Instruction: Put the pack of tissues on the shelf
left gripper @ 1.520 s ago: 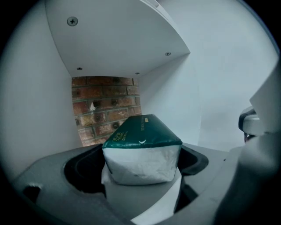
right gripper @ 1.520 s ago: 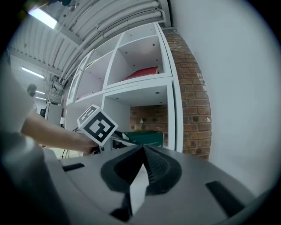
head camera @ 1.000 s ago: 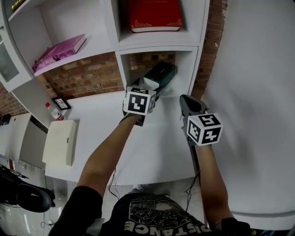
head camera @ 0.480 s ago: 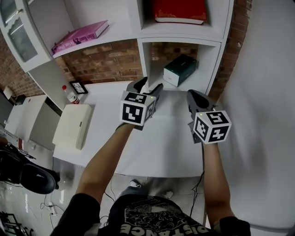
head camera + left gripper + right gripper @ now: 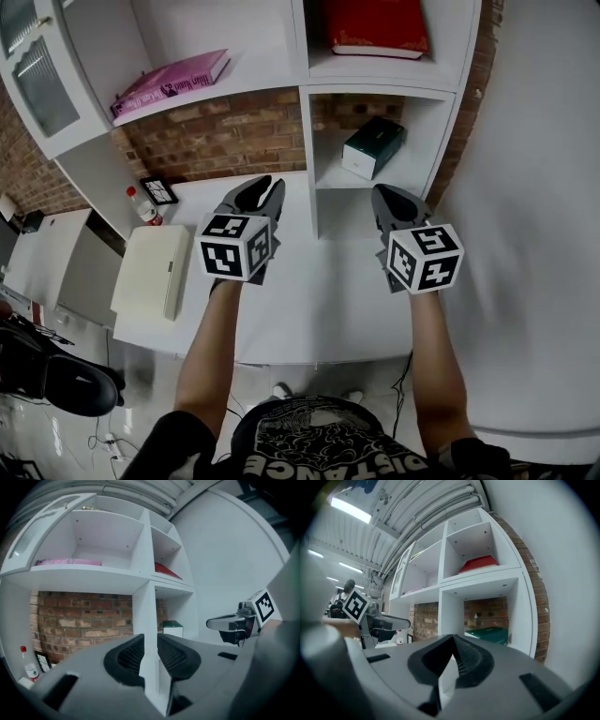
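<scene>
Your left tongs [image 5: 150,654] are closing with nothing in them. Your right tongs [image 5: 452,641] are pressed together and empty too. Both hang over the white counter [image 5: 319,286]. The green pack of tissues [image 5: 373,147] sits in the low box of the shelf [image 5: 309,141], away from both.

The pack of tissues [image 5: 373,147] lies in the lower right compartment of the white shelf [image 5: 309,141], below a red book [image 5: 375,28]. A pink book [image 5: 172,82] rests on the board to the left. Both tools hover over the white surface [image 5: 319,300], apart from the pack. The left tool [image 5: 258,184] has its jaws closing on nothing, and the right tool [image 5: 384,192] has its jaws together. A bottle [image 5: 142,204] stands near a cream box [image 5: 150,272].
</scene>
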